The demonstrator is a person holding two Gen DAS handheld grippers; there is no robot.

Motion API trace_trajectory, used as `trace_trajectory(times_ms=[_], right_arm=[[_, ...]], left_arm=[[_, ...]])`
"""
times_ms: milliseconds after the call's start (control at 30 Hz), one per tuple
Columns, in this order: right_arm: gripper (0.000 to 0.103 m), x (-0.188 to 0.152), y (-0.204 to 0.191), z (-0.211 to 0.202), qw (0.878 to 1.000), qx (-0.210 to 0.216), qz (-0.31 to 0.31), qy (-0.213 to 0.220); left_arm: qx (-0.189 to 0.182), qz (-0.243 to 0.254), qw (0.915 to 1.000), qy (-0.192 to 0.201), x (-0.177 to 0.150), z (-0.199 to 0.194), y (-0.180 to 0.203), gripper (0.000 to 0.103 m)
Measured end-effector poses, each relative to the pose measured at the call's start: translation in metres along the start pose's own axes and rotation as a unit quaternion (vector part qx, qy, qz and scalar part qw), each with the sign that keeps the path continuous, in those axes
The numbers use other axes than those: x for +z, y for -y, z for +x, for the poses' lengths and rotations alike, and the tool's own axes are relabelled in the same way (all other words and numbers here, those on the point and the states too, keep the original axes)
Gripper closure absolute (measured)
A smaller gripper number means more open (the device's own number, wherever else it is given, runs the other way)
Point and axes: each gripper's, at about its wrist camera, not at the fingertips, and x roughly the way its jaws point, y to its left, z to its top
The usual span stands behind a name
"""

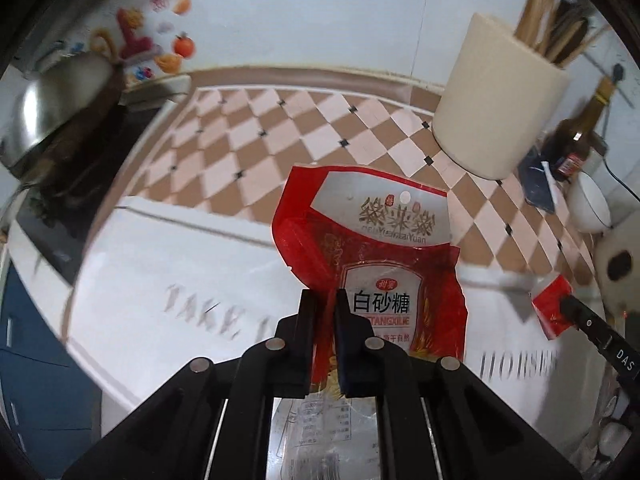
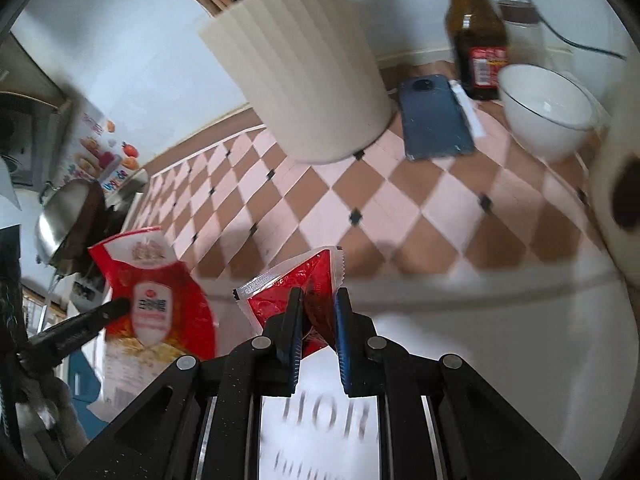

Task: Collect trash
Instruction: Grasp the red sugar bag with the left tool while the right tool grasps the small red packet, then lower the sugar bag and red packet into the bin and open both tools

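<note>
The left gripper (image 1: 325, 300) is clamped on a red-and-white sugar bag (image 1: 372, 248), its jaws nearly together on the bag's left edge. The bag hangs clear of the white printed mat (image 1: 168, 272), long axis roughly upright, its torn white top pointing toward the checkered countertop (image 1: 280, 128) (the clear lower end trails back under the jaws).

The right gripper (image 2: 318, 300) pinches a small red sachet (image 2: 292, 280), jaws drawn close onto its crumpled middle. The sachet's long axis slants, one serrated end up toward the tiles, the other out to the left.

Both pieces sit over the mat's far edge, well apart from each other. Ahead, the checkered surface is open up to a cream ribbed utensil holder (image 2: 304, 76); a blue phone (image 2: 434, 116), a white bowl (image 2: 548, 108), a brown sauce bottle (image 2: 476, 40) and a paper roll (image 2: 618, 184) crowd the right side.
</note>
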Motion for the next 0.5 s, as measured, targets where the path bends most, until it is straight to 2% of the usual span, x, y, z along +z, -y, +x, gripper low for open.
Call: trace_trajectory(times_ms=[100,200,300,400,500], right_arm=[[0.088,-0.031,-0.008,-0.027,1.000,0.010,0.005,-0.005],[0.088,-0.076,-0.024,-0.058,1.000,0.008,-0.003,-0.009],[0.088,-0.124,-0.041,-0.083,1.000,0.002,-0.007,-0.018],[0.088,-0.186,-0.064,-0.098,0.999,-0.007,-0.008,-0.039],[0.088,-0.246,-0.076,-0.102,0.998,-0.016,0.002,-0.061]], left_arm=[[0.002,0.012,0.9999,0.012,-0.035,-0.034,-0.018,0.097],[0.008,0.030,0.9994,0.012,-0.076,-0.061,-0.042,0.097],[0.004,0.028,0.9995,-0.010,-0.116,-0.073,-0.069,0.097],[-0.008,0.042,0.9985,-0.035,-0.166,-0.080,-0.086,0.097],[-0.017,0.057,0.9959,-0.067,-0.214,-0.070,-0.102,0.097]])
